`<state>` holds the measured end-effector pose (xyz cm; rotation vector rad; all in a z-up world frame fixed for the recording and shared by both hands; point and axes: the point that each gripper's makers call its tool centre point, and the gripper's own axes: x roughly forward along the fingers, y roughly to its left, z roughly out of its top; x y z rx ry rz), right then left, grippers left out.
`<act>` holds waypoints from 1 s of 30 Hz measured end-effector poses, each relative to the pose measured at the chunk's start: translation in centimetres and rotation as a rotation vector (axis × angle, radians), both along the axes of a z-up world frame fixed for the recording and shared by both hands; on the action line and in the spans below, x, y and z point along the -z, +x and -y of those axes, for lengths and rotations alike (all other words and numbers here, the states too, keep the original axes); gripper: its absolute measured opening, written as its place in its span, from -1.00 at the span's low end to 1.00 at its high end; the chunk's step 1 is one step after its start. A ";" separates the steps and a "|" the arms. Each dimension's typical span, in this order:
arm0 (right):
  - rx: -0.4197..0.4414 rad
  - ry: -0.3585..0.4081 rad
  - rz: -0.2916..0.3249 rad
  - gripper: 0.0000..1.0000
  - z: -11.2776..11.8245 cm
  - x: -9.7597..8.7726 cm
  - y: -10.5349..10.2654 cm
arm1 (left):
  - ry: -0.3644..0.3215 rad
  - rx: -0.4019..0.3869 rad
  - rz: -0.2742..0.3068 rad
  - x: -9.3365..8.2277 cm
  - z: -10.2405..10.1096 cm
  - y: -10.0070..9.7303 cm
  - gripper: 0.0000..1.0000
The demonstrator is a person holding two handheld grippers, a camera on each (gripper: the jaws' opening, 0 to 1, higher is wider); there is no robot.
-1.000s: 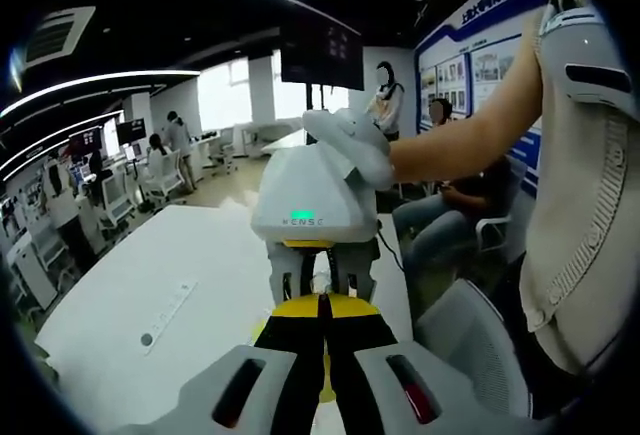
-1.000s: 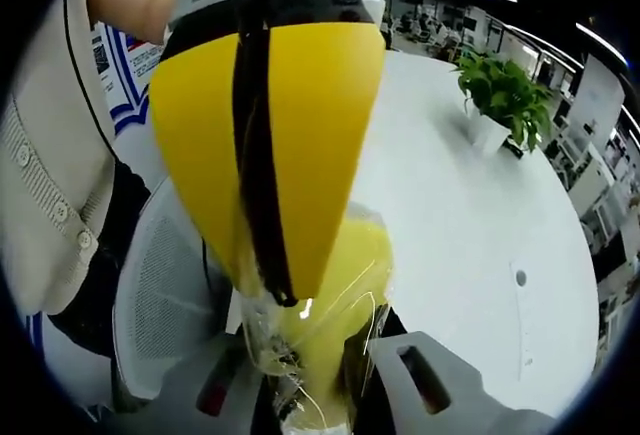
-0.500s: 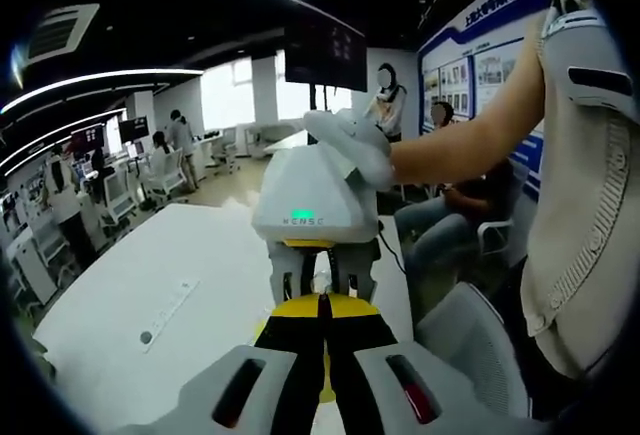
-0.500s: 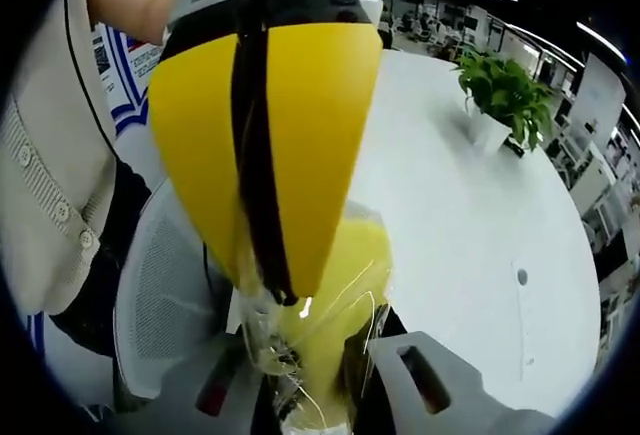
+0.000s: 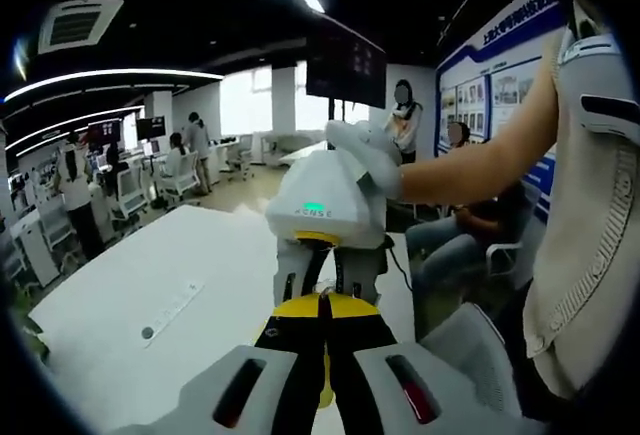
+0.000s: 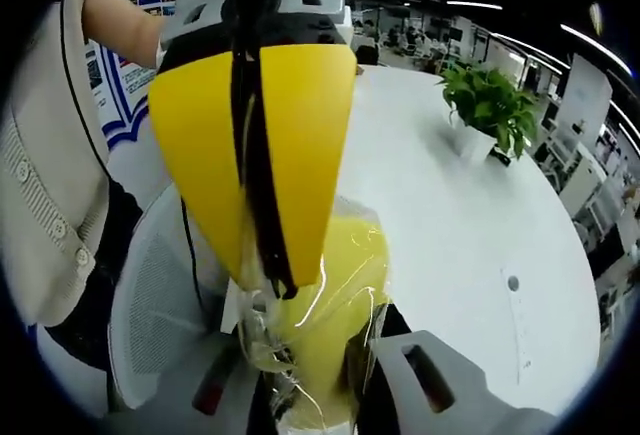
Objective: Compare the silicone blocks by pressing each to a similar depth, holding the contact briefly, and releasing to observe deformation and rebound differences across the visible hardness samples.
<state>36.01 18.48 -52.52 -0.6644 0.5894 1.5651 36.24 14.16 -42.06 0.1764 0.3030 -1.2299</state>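
Observation:
A yellow silicone block [image 6: 335,305] in clear crinkled plastic wrap stands between my right gripper's [image 6: 315,345] own jaws, which are shut on its sides. My left gripper [image 6: 283,285] comes down from the top of the right gripper view with its yellow jaws closed together. Its tip touches the upper left of the wrapped block. In the left gripper view my left gripper [image 5: 322,305] is shut, and the white right gripper [image 5: 320,277] faces it close up, held by a gloved hand [image 5: 365,150].
A white table [image 6: 450,215] stretches beyond the block, with a potted plant [image 6: 485,105] at its far side and a flat strip [image 5: 170,310] lying on it. A mesh chair [image 6: 160,305] and a person's beige cardigan [image 5: 590,205] are close by. Seated people are in the background.
Both views have shifted a little with the hands. The grip on the block and the left jaws' contact look the same.

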 end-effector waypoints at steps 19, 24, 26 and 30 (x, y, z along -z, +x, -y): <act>-0.003 0.021 0.000 -0.68 -0.1 0.2 0.2 | 0.002 0.004 -0.007 0.1 0.1 0.2 -1.00; -0.003 0.028 0.004 -0.63 -0.2 0.2 0.4 | -0.008 -0.009 -0.014 0.3 -0.1 0.3 -1.00; 0.001 0.025 -0.004 -0.61 -0.2 0.3 0.3 | -0.007 -0.010 -0.015 0.3 -0.1 0.3 -1.00; 0.007 0.023 -0.008 -0.54 -0.3 0.5 0.4 | -0.005 -0.018 -0.019 0.5 -0.4 0.4 -1.00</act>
